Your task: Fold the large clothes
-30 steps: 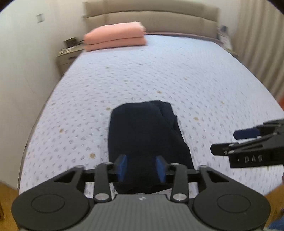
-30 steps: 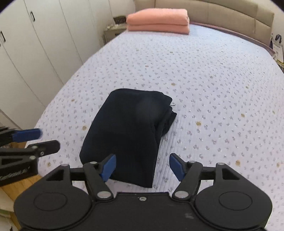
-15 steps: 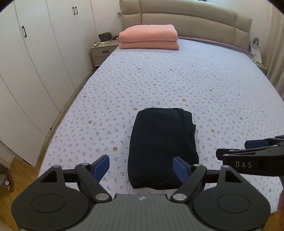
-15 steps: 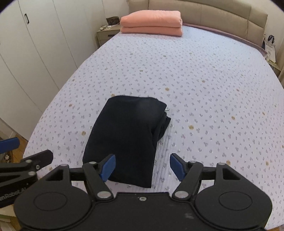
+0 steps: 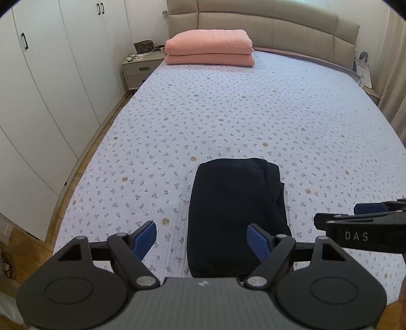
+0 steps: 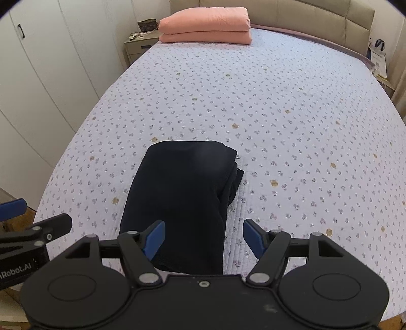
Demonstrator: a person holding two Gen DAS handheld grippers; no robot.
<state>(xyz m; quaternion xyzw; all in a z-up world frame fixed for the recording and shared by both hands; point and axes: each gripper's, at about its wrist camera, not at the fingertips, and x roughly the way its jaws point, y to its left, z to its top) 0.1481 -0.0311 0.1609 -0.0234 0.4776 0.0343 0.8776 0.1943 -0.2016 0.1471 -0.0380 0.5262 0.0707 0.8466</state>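
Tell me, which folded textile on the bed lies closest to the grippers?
The dark navy garment, folded just before both open grippers; the pink bedding lies far off by the headboard.

dark navy garment [image 5: 236, 213] | folded into compact rectangle | flat on bed's near end

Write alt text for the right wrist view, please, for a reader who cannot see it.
A dark folded garment lies on a floral bedspread, just ahead of the open right gripper, which holds nothing. The left gripper shows at the left edge. Pink folded bedding sits by the headboard, with white wardrobes on the left.
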